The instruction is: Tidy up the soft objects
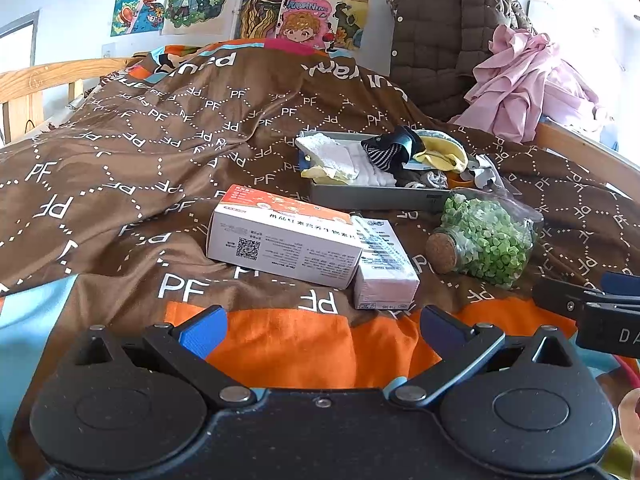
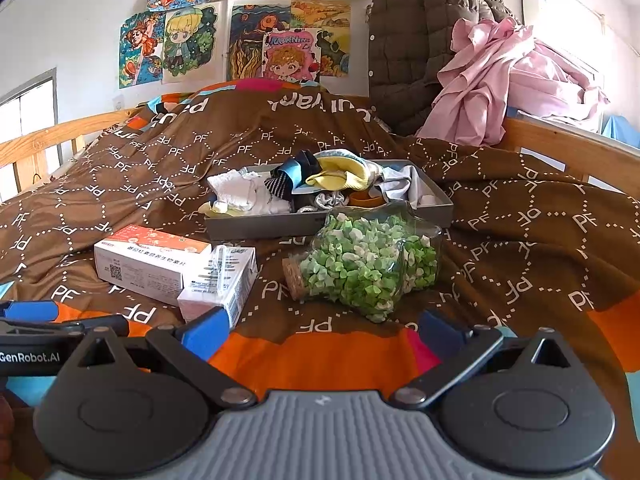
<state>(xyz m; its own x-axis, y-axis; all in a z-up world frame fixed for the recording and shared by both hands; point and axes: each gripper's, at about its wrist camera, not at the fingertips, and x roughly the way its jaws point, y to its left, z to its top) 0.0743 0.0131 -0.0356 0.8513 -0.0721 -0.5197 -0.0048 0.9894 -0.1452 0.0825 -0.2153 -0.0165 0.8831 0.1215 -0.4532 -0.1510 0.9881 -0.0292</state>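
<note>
Both grippers hang low over the near edge of the bedspread, the left gripper and right gripper each spread wide and empty. Landmark: the grey tray, lying straight ahead of both, long axis running left to right. It looks nearer the right gripper, with the jar of green paper stars just before it. Inside the tray, a jumbled heap: white cloth, yellow cloth, striped sock. Two cartons sit left of the jar.

wall: white, cartoon posters | bed: wooden rail, brown quilt | daylight
</note>
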